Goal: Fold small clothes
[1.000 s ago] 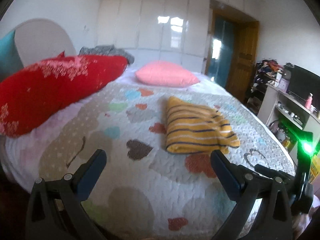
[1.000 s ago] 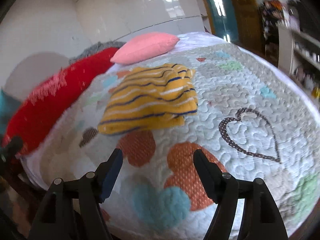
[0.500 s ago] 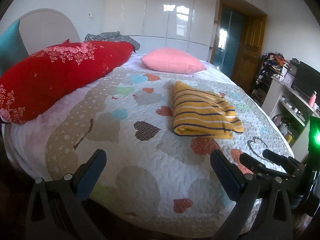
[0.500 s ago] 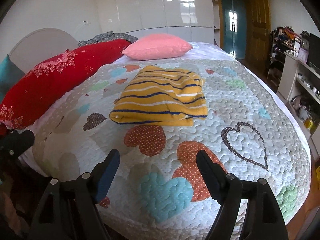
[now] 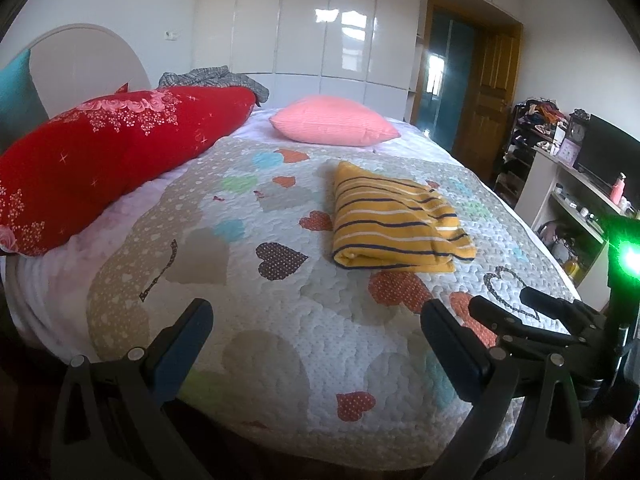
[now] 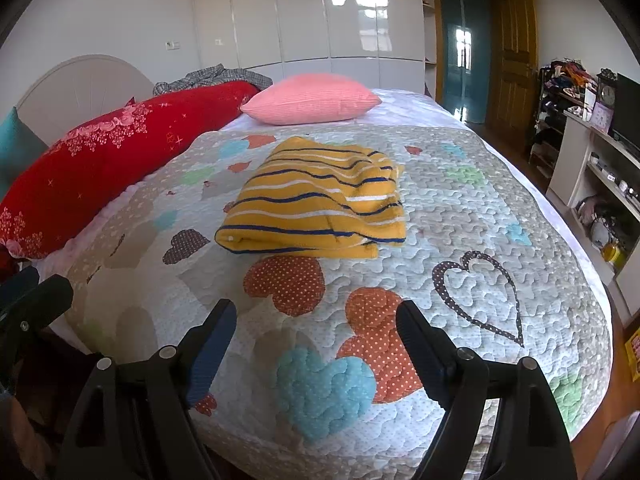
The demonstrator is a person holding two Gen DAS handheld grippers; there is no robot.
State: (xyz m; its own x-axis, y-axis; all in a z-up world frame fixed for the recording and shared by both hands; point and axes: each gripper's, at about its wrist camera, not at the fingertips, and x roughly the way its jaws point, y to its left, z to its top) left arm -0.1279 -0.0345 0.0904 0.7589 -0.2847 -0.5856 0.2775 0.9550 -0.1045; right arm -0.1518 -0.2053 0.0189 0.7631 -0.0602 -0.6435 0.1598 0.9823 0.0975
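Both grippers drawn back to the bed's (image 6: 520, 208) near edge, right gripper (image 6: 316, 344) fingers just spread, left gripper (image 5: 316, 340) released, nothing between either; folded striped shirt (image 6: 320, 204) left mid-bed, fold judged complete.

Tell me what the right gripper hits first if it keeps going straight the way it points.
Probably the quilt itself: the open right gripper aims down at bare patchwork short of the folded striped garment, though depth is unclear.

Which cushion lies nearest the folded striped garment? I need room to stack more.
The pink pillow, plain and small, just beyond the yellow striped garment; the red one is long, floral.
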